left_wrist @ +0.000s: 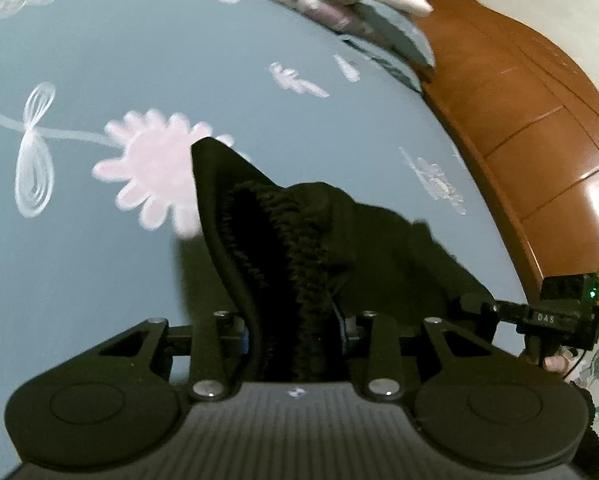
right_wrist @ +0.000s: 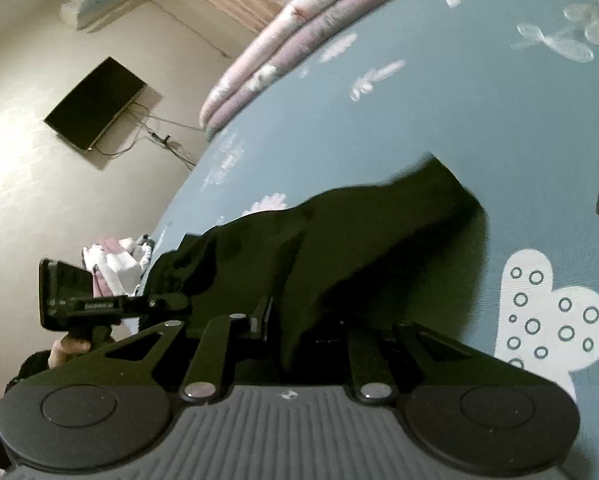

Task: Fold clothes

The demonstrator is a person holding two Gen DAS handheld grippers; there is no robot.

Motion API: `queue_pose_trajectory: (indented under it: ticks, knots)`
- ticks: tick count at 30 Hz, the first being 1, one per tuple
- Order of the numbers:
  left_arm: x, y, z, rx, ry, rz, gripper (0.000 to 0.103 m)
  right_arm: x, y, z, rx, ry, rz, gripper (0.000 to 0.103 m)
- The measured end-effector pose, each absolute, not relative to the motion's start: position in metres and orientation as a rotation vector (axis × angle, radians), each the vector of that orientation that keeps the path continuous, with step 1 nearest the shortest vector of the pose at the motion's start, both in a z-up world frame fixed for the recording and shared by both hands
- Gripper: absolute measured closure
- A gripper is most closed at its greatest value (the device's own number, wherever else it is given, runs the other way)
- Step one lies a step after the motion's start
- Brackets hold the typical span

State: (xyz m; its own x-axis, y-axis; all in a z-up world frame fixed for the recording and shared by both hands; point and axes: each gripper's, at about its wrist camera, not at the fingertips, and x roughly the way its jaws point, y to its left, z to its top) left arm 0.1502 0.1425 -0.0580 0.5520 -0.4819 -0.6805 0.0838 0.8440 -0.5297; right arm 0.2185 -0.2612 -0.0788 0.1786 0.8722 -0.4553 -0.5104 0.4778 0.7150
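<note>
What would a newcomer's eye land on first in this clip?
The black garment, bunched with its ribbed elastic edge showing, fills the centre of both wrist views, pinched in each hand-held gripper. Behind it spreads the blue-grey bedsheet with a big pink flower, and a dark wall-mounted screen sits upper left in the right view.

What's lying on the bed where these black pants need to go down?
Nothing visible. Both grippers, left and right, hold the black pants over bare blue sheet; the quilts sit at the far edge.

Left gripper (left_wrist: 295,320) and right gripper (right_wrist: 295,332) are each clamped tight on dark cloth, held side by side, fingers pointing forward.
</note>
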Motion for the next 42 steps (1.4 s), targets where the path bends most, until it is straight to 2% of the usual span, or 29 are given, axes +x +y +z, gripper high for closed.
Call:
queue_pose_trajectory:
  ticks: [14, 27, 42]
  knots:
    - [0.205, 0.029, -0.005, -0.296, 0.874, -0.527, 0.070, 0.166, -0.331, -0.022, 0.383, 0.746, 0.927, 0.082]
    - [0.284, -0.127, 0.018, -0.141, 0.862, -0.722, 0.071, 0.178, -0.419, -0.010, 0.453, 0.636, 0.717, 0.080]
    - [0.349, -0.286, 0.025, 0.065, 0.896, -0.833, 0.071, 0.206, -0.453, -0.026, 0.502, 0.566, 0.547, 0.078]
